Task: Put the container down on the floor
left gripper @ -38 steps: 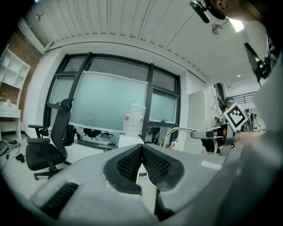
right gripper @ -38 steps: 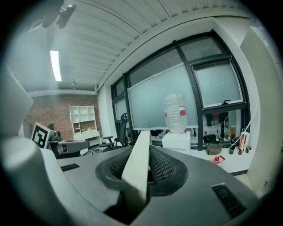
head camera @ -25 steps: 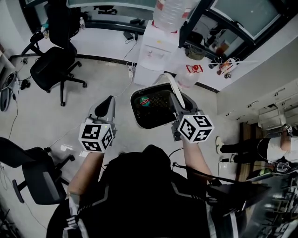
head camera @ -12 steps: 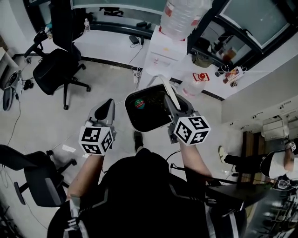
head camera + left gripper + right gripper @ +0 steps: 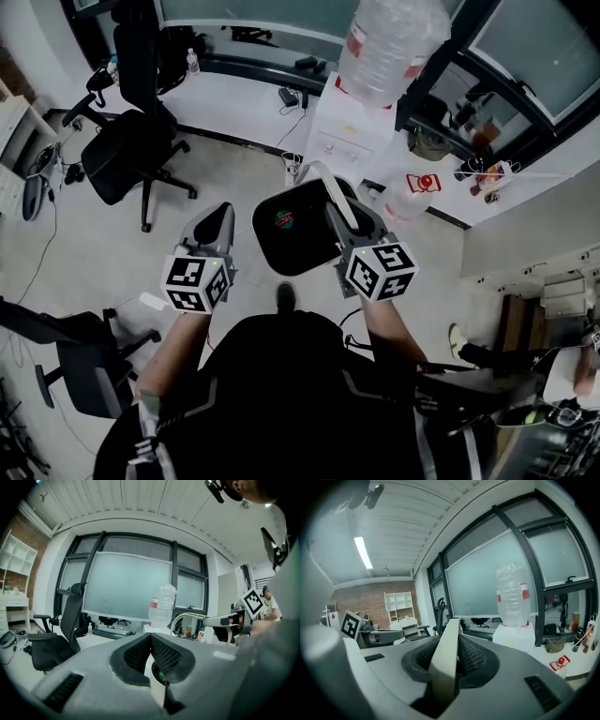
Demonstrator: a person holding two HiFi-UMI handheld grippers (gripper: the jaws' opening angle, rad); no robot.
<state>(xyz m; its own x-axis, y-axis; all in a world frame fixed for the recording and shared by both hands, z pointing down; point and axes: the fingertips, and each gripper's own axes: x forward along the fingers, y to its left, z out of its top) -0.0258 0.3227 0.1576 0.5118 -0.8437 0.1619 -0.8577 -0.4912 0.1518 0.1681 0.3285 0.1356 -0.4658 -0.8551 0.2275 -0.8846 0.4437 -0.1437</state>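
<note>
The container [image 5: 281, 246] is a white bin with a dark inside and a curved white handle [image 5: 330, 190]. It hangs above the floor in front of me in the head view. My right gripper [image 5: 334, 212] is shut on that handle; in the right gripper view the cream handle strip [image 5: 444, 667] runs between the pads. A small green and red item [image 5: 284, 219] lies inside the bin. My left gripper [image 5: 218, 216] is held level to the left of the bin, apart from it, jaws shut with nothing between them [image 5: 150, 639].
A white water dispenser [image 5: 349, 141] with a large clear bottle [image 5: 392, 45] stands just beyond the bin. A black office chair [image 5: 131, 155] stands at far left, another [image 5: 75, 366] at near left. Cables and clutter lie along the window wall.
Both grippers and the hanging bin have moved forward across the room, toward the water dispenser. The right grip on the handle is unchanged, and the left jaws stay shut.
</note>
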